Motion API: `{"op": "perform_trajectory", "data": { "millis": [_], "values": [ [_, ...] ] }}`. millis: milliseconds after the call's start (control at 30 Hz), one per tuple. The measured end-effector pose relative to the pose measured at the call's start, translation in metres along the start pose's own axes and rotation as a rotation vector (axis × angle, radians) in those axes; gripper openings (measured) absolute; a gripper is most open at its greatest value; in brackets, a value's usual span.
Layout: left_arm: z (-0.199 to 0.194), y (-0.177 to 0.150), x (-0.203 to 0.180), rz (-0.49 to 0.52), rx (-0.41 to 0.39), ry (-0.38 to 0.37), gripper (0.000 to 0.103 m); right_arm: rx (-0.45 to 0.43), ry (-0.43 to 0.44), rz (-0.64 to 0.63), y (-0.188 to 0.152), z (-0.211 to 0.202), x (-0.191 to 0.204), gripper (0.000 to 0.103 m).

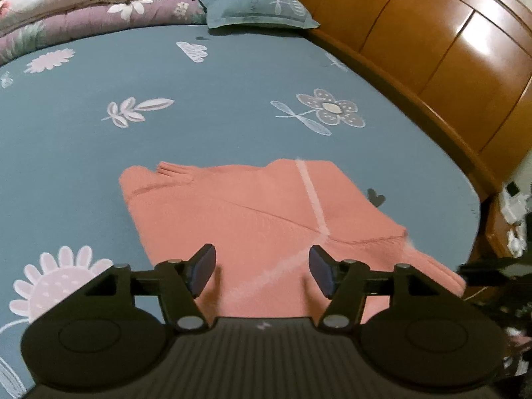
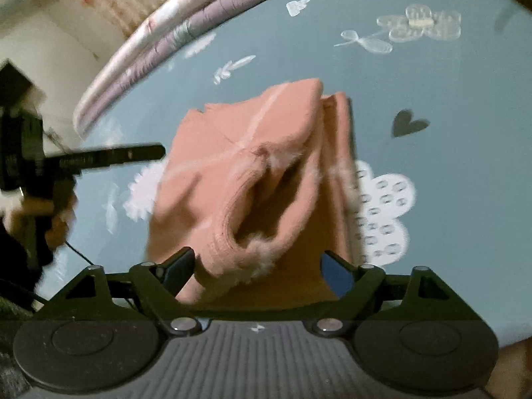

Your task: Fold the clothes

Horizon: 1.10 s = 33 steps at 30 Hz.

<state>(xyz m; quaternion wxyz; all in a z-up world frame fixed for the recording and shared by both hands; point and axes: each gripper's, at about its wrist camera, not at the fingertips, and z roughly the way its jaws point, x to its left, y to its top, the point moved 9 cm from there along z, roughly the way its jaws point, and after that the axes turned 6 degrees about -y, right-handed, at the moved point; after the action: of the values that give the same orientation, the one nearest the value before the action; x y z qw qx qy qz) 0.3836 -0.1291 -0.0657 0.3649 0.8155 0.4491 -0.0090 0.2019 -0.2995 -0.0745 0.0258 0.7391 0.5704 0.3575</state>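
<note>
Left wrist view had the left gripper (image 1: 262, 271) angled steeply down over the bed, its jaws standing apart with nothing between them, the pads clear above the near part of the pink garment (image 1: 266, 212). That garment lay partly folded on the blue flowered sheet (image 1: 199, 126), a pale stripe running across its top layer, one ribbed edge toward the far side. Beyond it sat a blue pillow (image 1: 256, 3) against the wooden headboard (image 1: 449, 43), with a folded quilt (image 1: 83, 6) along the far edge. From the right wrist view, the right gripper (image 2: 257, 272) also tilted downward, jaws wide, a fuzzy-trimmed opening of the garment (image 2: 252, 153) lying between the fingertips; whether the pads touched the cloth could not be told. To the left, the other gripper (image 2: 109, 159) reached in over the sheet (image 2: 449, 116), blurred.
</note>
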Motion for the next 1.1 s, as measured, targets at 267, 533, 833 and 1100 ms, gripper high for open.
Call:
{"op": "perform_trajectory", "data": {
  "millis": [267, 533, 833, 1100],
  "values": [
    [-0.003, -0.002, -0.012, 0.073, 0.022, -0.023, 0.07, -0.007, -0.082, -0.08, 0.013, 0.033, 0.01, 0.029],
    [0.004, -0.015, -0.016, 0.068, 0.051, -0.053, 0.073, 0.023, -0.136, -0.086, 0.016, 0.026, -0.01, 0.024],
    [0.042, -0.023, -0.002, 0.083, 0.084, -0.038, 0.082, -0.07, -0.251, -0.2, 0.029, -0.005, -0.002, 0.041],
    [0.052, -0.016, -0.002, 0.109, 0.076, -0.019, 0.083, -0.116, -0.247, -0.448, 0.034, 0.024, 0.047, 0.03]
  ]
}}
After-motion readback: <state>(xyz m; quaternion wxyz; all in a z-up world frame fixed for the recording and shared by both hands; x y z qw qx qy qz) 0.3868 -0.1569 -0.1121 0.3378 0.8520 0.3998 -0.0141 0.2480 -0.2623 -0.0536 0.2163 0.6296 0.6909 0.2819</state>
